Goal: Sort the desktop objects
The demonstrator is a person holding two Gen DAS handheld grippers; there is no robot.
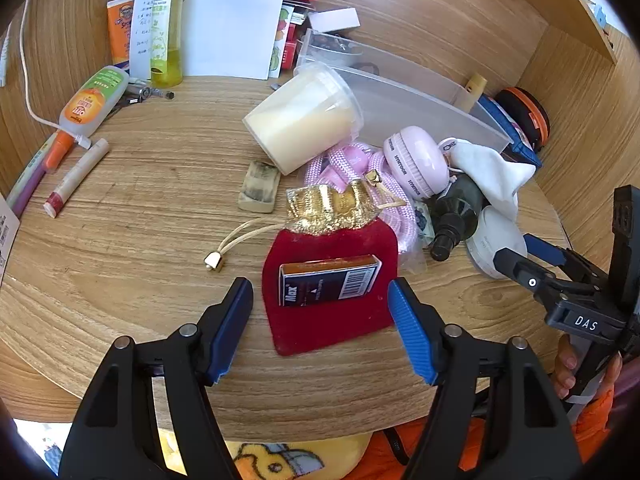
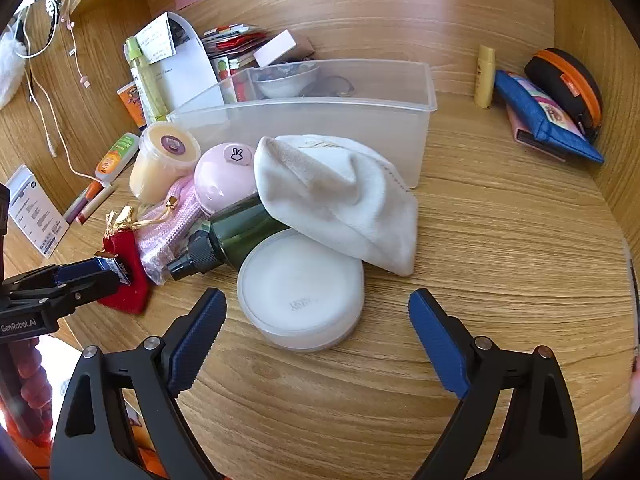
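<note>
My left gripper (image 1: 320,292) is open, its jaws either side of a small dark box marked Max (image 1: 329,285) that lies on a red velvet pouch (image 1: 332,320) with a gold top. My right gripper (image 2: 316,304) is open just in front of a round white jar (image 2: 300,292). Behind the jar lie a dark green bottle (image 2: 236,236), a white cloth (image 2: 336,196), a pink round case (image 2: 224,176) and a cream tub (image 2: 160,160). A clear plastic bin (image 2: 320,116) stands behind the pile. The left gripper also shows in the right wrist view (image 2: 92,276).
Left side of the desk holds a glue bottle (image 1: 94,98), pens (image 1: 76,178), an eraser (image 1: 259,192), a tall yellow bottle (image 1: 166,24) and papers (image 1: 224,28). A blue pouch (image 2: 540,116) and an orange-trimmed black case (image 2: 568,84) lie at the right by the wooden wall.
</note>
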